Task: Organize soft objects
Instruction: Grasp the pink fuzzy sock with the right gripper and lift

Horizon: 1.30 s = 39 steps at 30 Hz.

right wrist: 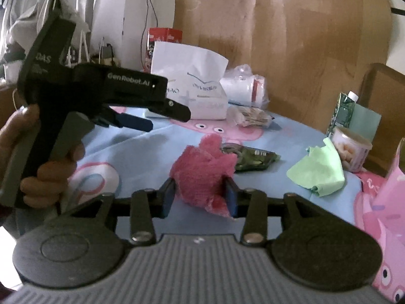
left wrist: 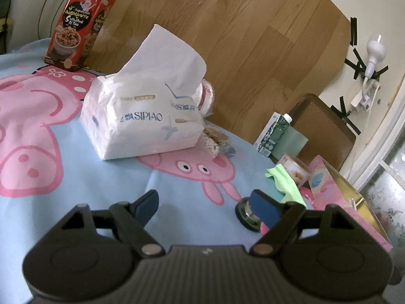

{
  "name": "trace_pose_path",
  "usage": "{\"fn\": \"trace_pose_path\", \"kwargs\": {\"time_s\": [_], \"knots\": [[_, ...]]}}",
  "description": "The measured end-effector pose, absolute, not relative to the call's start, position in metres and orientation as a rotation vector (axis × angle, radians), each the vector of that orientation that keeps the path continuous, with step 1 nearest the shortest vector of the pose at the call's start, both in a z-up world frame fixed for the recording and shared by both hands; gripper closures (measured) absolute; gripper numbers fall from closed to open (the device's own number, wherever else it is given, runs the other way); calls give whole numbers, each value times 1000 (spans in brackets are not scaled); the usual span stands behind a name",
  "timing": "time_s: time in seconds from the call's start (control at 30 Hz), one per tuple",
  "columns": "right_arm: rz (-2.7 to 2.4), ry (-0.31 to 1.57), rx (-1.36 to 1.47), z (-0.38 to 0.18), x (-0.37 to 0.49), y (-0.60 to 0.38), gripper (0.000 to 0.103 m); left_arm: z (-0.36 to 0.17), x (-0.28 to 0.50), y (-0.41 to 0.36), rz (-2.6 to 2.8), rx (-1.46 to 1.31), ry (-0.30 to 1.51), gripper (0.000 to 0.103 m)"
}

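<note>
My right gripper (right wrist: 200, 197) is shut on a fuzzy pink cloth (right wrist: 202, 169) and holds it above the blue cartoon tablecloth (right wrist: 141, 157). My left gripper (left wrist: 205, 207) is open and empty above the cloth-covered table (left wrist: 101, 182); it also shows in the right wrist view (right wrist: 162, 116), held by a hand at the left. A light green cloth (right wrist: 319, 169) lies crumpled at the right, also in the left wrist view (left wrist: 286, 182). A white tissue pack (left wrist: 144, 116) with a tissue sticking up sits at the middle back, also in the right wrist view (right wrist: 192, 81).
A red snack box (left wrist: 76, 25) stands at the back left. A green carton (right wrist: 344, 111), a clear jar (right wrist: 351, 149) and a pink box (right wrist: 384, 202) stand at the right. A dark green packet (right wrist: 253, 158) lies behind the pink cloth. A wooden panel (left wrist: 227, 38) rises behind.
</note>
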State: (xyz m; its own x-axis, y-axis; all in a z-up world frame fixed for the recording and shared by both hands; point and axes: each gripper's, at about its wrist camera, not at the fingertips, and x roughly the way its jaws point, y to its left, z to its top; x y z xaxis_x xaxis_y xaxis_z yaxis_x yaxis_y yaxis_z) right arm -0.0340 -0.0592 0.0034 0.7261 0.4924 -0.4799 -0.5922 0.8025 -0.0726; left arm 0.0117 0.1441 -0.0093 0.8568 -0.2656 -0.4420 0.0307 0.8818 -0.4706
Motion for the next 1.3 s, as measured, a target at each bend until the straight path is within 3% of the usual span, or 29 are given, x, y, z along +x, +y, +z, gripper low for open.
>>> {"fn": "trace_pose_path", "kwargs": {"time_s": [0.37,1.3], "knots": [[599,515,-135,-4,-35,-75,47,-10,13,145,-167,-468,527,18],[608,525,-97,-6,-33,-79,42,-12,15,149,-177,-502,531,18]]}}
